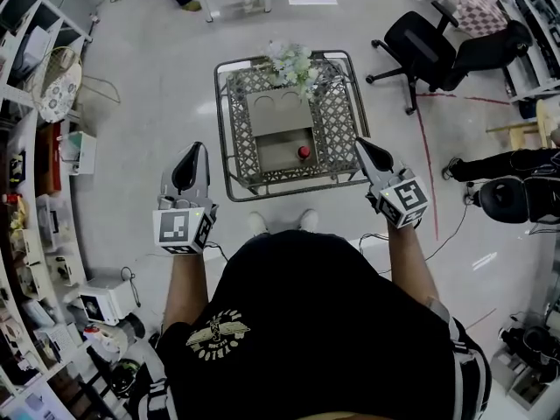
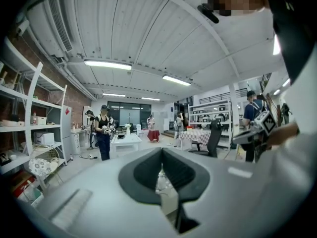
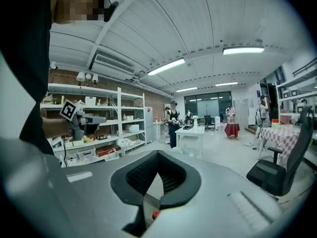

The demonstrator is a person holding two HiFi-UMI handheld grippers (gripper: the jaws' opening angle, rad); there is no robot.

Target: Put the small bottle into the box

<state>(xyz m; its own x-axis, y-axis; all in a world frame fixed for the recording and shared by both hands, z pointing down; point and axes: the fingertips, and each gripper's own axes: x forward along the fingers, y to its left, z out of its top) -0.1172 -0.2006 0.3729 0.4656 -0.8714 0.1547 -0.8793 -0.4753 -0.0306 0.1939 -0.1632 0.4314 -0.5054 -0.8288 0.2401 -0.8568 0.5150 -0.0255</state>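
The small bottle [image 1: 304, 152] with a red cap stands inside the flat grey box [image 1: 269, 112] on the metal lattice table [image 1: 241, 151]. Both grippers are held up nearer to me than the table, one on each side, and hold nothing. The left gripper [image 1: 193, 150] is shut at the table's near left corner. The right gripper [image 1: 361, 144] is shut at the near right corner. In the left gripper view its jaws [image 2: 162, 175] meet in a thin slit. Through the gap below the right gripper [image 3: 157, 182] in its own view, the red cap [image 3: 155, 214] shows.
A bunch of pale flowers [image 1: 293, 64] sits at the table's far edge. A black office chair [image 1: 429, 46] stands to the far right, and a person's legs [image 1: 499, 169] reach in from the right. Shelves [image 1: 35, 156] full of goods line the left side.
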